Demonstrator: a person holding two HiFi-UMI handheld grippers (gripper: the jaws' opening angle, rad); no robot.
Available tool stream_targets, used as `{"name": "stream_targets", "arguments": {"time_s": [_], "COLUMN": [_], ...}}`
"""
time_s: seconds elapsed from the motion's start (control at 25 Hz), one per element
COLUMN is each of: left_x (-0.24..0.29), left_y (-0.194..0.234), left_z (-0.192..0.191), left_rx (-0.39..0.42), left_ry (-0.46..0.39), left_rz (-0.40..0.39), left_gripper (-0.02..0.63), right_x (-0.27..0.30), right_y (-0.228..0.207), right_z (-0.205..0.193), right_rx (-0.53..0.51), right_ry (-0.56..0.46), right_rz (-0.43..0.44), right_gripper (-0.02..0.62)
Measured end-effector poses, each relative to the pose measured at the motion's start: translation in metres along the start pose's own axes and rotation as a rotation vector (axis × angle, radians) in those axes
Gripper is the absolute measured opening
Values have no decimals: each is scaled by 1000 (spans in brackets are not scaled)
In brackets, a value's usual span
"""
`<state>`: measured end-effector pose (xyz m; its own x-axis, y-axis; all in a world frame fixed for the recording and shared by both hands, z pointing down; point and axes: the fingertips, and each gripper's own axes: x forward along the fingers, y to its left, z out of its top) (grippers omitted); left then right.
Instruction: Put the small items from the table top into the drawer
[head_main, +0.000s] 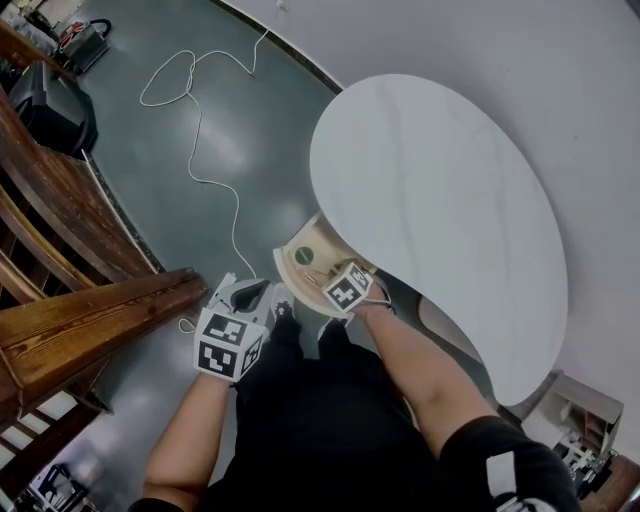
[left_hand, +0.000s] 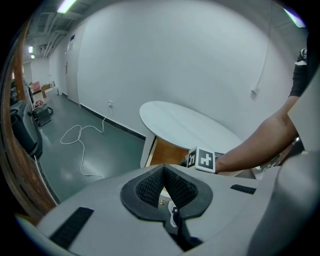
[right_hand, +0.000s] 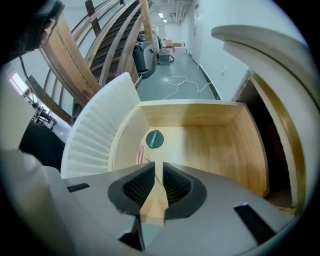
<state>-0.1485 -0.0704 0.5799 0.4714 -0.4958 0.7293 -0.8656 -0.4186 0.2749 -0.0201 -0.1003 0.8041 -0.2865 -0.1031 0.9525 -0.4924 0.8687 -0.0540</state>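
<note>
Pale wood lines the open drawer (right_hand: 185, 114), pulled out from under the near left edge of the white oval table top (head_main: 440, 200). A green disc (right_hand: 154, 139) lies flat on the drawer floor toward its left side. Just near of the disc rest a slim pink item (right_hand: 140, 154) and a thin metallic piece (right_hand: 147, 159) too small to identify.

The right gripper (right_hand: 157, 172) hangs over the drawer. Its ribbed pads stand a narrow slit apart with nothing between them, and only the drawer's wooden floor shows through the gap. From the head view its marker cube sits above the drawer's near rim (head_main: 290, 262), with the disc (head_main: 304, 256) just beyond.

The left gripper (head_main: 250, 293) is held off to the left of the drawer, over the grey-green floor. Its own view shows the jaw tips (left_hand: 164, 170) pressed together and gripping nothing.

A white cable (head_main: 200, 150) loops across the floor on the far left, and a dark wooden stair rail (head_main: 90, 320) runs along the left edge.
</note>
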Motion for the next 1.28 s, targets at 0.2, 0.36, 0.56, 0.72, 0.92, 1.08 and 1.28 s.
{"name": "stream_targets", "arguments": {"time_s": [0.2, 0.36, 0.56, 0.72, 0.92, 1.08, 1.28], "left_x": [4, 8, 12, 17, 9, 0, -16], "left_y": [-13, -27, -44, -57, -70, -88, -108], "left_z": [20, 35, 53, 77, 109, 140, 158], "left_rx": [43, 63, 98, 141, 198, 232, 273], "left_ry": [-30, -48, -61, -96, -158, -218, -269], "left_rz": [-24, -57, -94, -120, -149, -169, -202], "left_gripper": [14, 14, 14, 14, 14, 14, 14], "right_x": [-38, -79, -138, -193, -265, -313, -355], "right_y": [0, 0, -4, -17, -28, -41, -46], "right_z": [0, 1, 12, 24, 39, 40, 37], "right_rx": [64, 116, 192, 240, 305, 354, 389], "right_ry": [-75, -156, -285, -410, -575, -681, -787], "right_rz": [-12, -18, -40, -88, -137, -180, -230], "right_gripper": [37, 28, 21, 21, 21, 21, 9]}}
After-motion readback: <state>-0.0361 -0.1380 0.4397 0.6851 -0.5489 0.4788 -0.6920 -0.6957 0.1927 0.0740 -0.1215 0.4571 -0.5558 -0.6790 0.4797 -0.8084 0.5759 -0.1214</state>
